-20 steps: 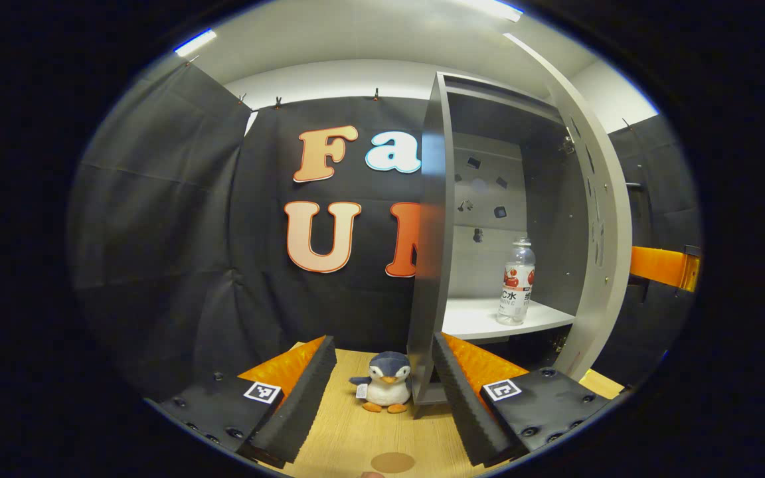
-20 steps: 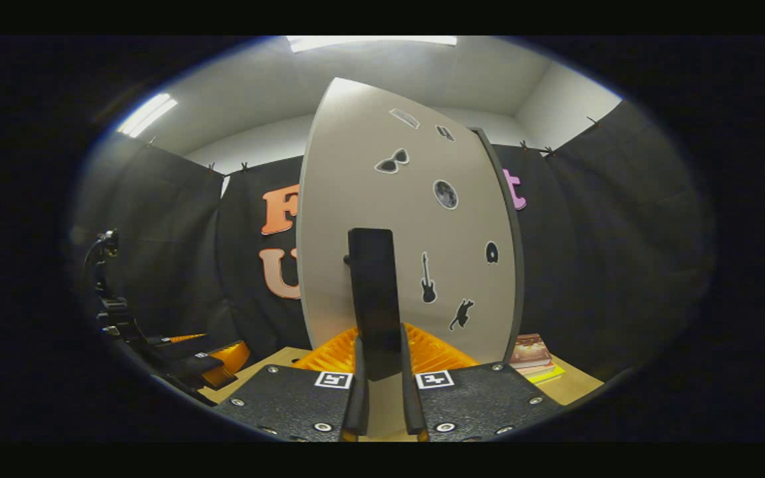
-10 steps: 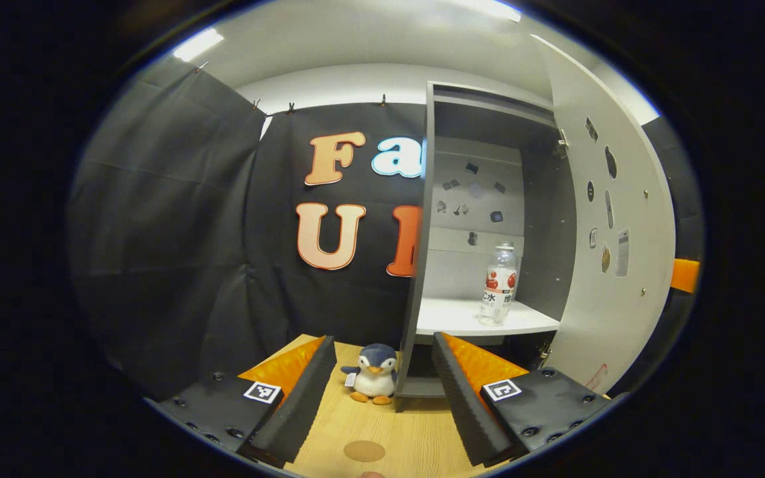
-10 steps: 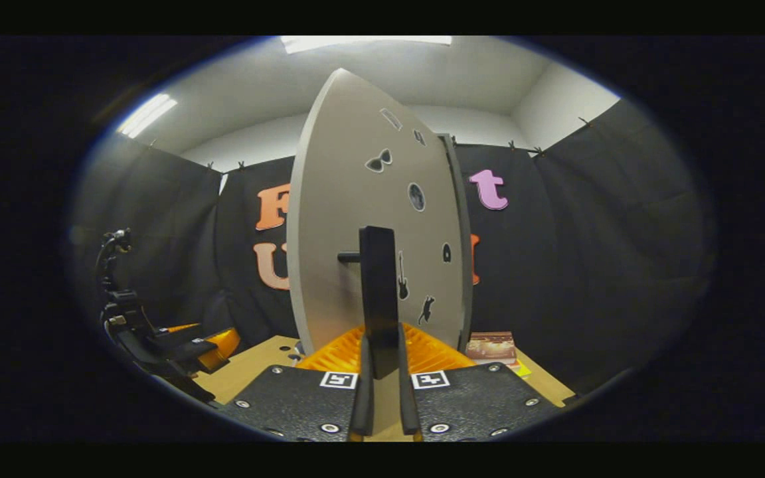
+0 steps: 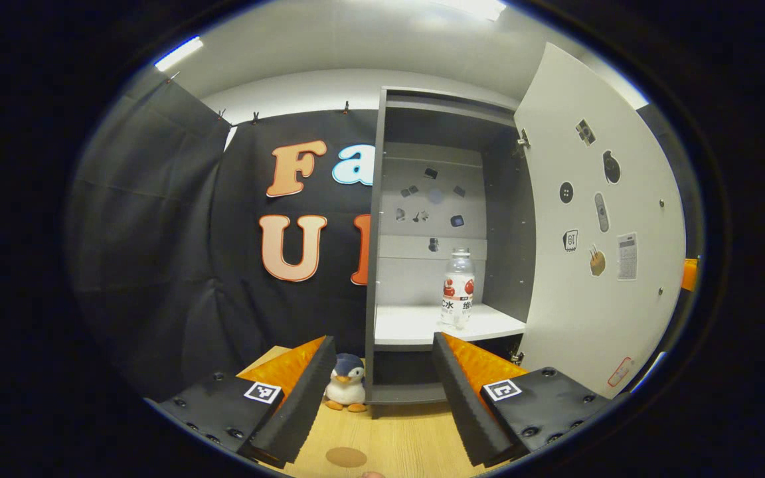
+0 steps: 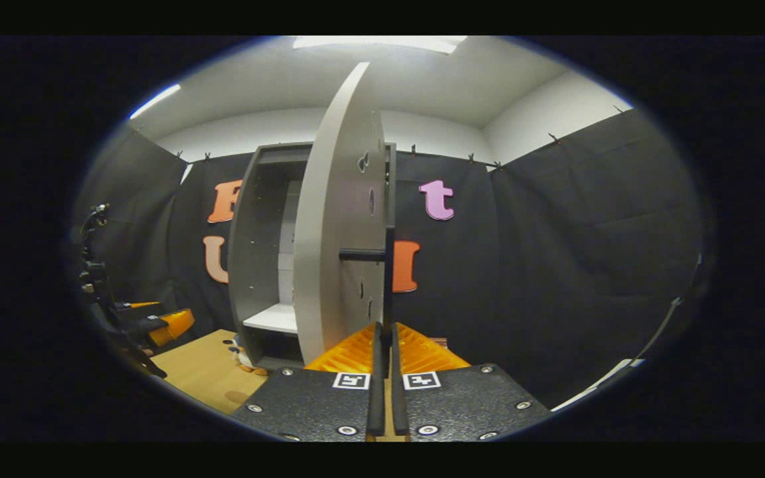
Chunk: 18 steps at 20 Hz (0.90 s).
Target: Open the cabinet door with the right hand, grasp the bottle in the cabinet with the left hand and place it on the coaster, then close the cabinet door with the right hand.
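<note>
The right tongs (image 6: 386,352) are clamped on the black handle (image 6: 388,279) of the cabinet door (image 6: 339,219), both fingers pressed tight against its thin bar, which stands upright straight ahead of them. Since a second ago the door has swung wide: it then faced the right gripper view nearly flat and now stands almost edge-on, with the cabinet (image 6: 259,226) interior showing to its left.

The left tongs (image 5: 382,392) stand wide apart and hold nothing, level over the wooden bench (image 5: 396,445). The bottle (image 5: 457,287) stands upright ahead and slightly right of them, on the white shelf (image 5: 416,325) inside the cabinet, near the shelf's front edge. Its red and white label bears writing too small to make out. A second ago it sat farther right of these tongs, partly framed by the half-open door; the door's inner face, with its small stickers, is now spread out on the right.

The round brown coaster (image 5: 346,457) lies on the bench just below, between the fingers. A plush penguin (image 5: 346,392) sits beyond the left finger, beside the cabinet's foot.
</note>
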Tool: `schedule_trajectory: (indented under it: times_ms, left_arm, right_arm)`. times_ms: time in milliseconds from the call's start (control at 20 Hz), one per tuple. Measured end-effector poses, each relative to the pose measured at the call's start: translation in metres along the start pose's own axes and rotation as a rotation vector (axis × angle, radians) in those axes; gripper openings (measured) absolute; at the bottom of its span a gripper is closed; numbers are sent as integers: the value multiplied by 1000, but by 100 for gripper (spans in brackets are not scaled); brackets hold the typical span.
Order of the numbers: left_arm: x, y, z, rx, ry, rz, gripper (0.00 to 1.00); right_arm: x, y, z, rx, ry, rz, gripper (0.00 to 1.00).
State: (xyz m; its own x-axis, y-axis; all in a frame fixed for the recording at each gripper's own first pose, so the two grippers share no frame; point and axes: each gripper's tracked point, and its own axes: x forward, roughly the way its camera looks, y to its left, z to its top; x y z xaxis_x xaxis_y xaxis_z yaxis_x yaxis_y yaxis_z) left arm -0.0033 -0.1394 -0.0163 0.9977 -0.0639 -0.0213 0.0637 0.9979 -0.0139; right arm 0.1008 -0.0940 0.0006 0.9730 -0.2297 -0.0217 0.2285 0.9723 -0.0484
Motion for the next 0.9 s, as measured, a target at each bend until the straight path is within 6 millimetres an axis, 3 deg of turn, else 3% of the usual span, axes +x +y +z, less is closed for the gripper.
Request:
schedule_trajectory:
  times_ms: [150,200,300,350,400,500,550,600,750,800,900]
  left_arm:
    - [-2,-11,0,1,0,-19,96]
    - [-2,-15,1,4,-2,-25,96]
    - [-4,-21,2,8,-5,-30,95]
    - [-5,-24,1,7,-5,-33,95]
    - [-6,-27,0,6,-4,-35,96]
    - [-9,-32,-1,6,0,-36,95]
    - [-11,-34,-1,7,-1,-37,95]
    - [-11,-36,-1,8,-1,-37,95]
    - [-14,-42,-4,12,6,-40,95]
    - [-14,-43,-4,9,8,-40,95]
    - [-13,-46,-4,4,8,-42,96]
  right_arm:
    - [1,-8,-1,42,2,10,0]
    - [0,-9,-3,57,4,16,4]
    - [1,-16,-4,73,-9,33,0]
    - [3,-21,-4,79,-16,46,7]
    - [4,-26,-5,77,-21,58,3]
    - [8,-39,-6,77,-26,78,7]
    - [8,-42,-7,86,-24,90,3]
    - [7,-45,-7,85,-30,93,8]
    - [6,-50,-8,74,-32,86,8]
    - [3,-52,-7,70,-33,77,19]
    - [-1,-58,-9,73,-25,44,26]
